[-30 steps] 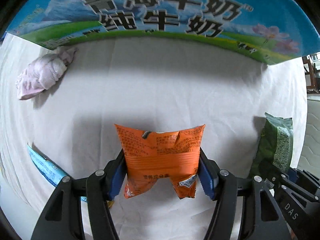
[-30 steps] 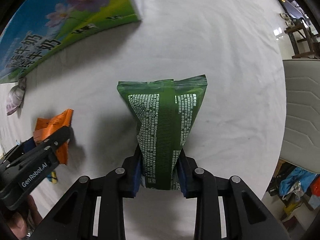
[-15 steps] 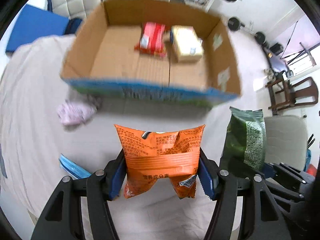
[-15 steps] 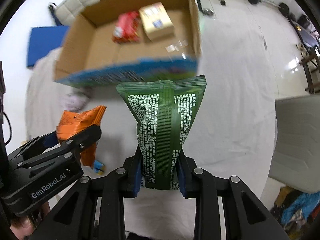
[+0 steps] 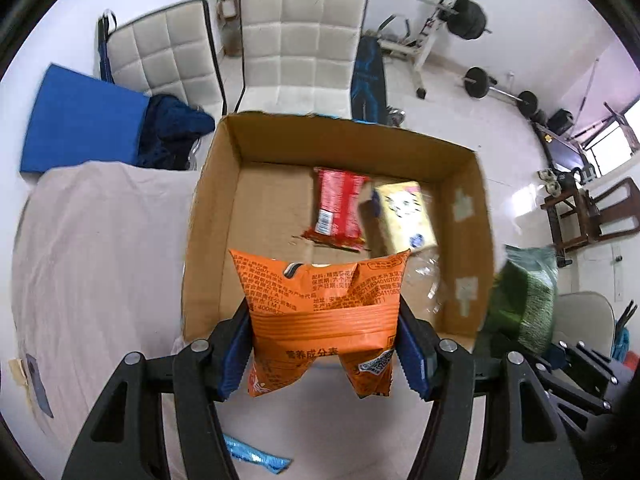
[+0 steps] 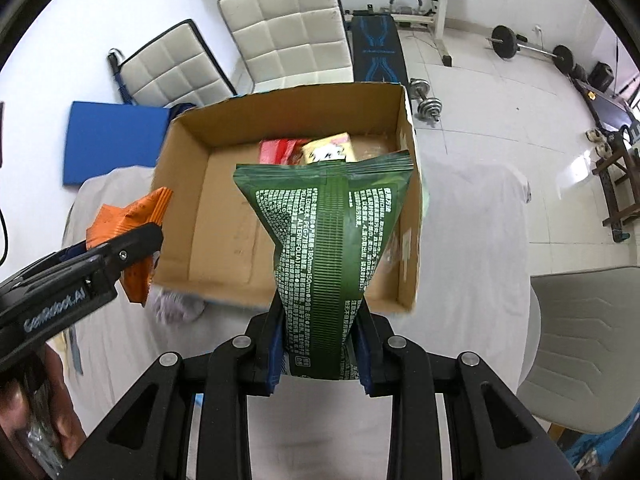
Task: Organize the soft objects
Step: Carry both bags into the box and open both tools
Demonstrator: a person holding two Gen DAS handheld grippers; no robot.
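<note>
- Between the blue pads of the left gripper [image 5: 326, 344] sits an orange snack bag [image 5: 320, 312], pinched across its lower half; the jaws are closed on it, and its top edge stands above them, over the near wall of the cardboard box [image 5: 208, 220].
- Right gripper [image 6: 320, 348]: jaws clamped on the narrow lower end of a green packet [image 6: 324, 232], which rises upright and fans out wider at the top — it hangs over the box's near right corner.
- Inside the box, toward the far side, lie 2 items side by side: a red packet [image 5: 340, 208] and a yellow pack [image 5: 406, 216].
- From the right wrist view, the orange bag shows at the left, just beside the box's left wall.
- A pale pink cloth [image 6: 176, 304] lies on the white sheet [image 6: 472, 240] against the box's near wall; a blue wrapper [image 5: 256, 456] lies nearer the camera.
</note>
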